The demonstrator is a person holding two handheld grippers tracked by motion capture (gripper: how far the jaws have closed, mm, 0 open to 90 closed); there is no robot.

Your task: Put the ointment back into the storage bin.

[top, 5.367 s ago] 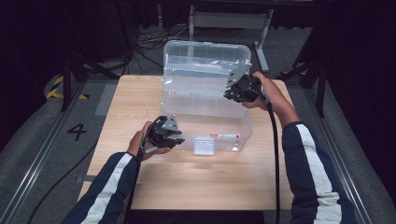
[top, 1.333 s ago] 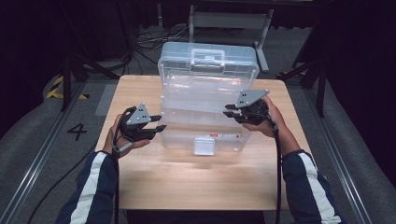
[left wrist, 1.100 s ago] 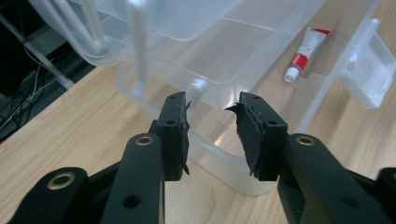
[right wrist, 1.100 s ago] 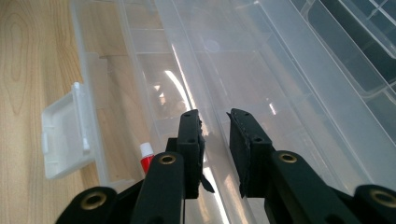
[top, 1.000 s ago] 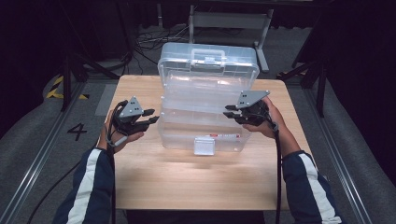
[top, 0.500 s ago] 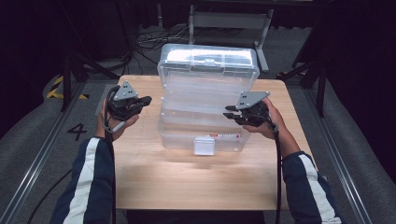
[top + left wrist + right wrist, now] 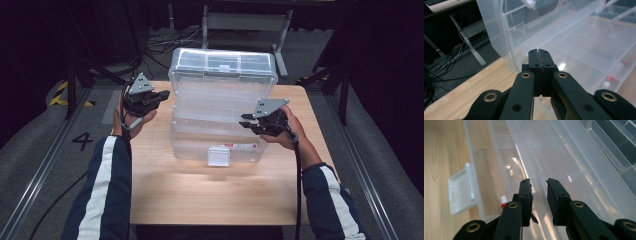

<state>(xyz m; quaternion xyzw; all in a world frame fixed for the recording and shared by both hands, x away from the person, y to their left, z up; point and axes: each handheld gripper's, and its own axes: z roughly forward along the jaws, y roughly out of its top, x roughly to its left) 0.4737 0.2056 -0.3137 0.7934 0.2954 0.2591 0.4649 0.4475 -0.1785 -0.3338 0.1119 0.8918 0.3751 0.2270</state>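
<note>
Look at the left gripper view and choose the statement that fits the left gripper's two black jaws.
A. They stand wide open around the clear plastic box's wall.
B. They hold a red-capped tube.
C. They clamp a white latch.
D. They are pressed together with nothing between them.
D: in the left gripper view the left gripper has its jaws pressed flat together with nothing between them, short of the clear plastic storage box ahead.

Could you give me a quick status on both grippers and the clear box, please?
Left gripper shut, empty, beside the box. Right gripper clamped on the lid edge. Clear plastic box half open. Nothing in the way.
</note>
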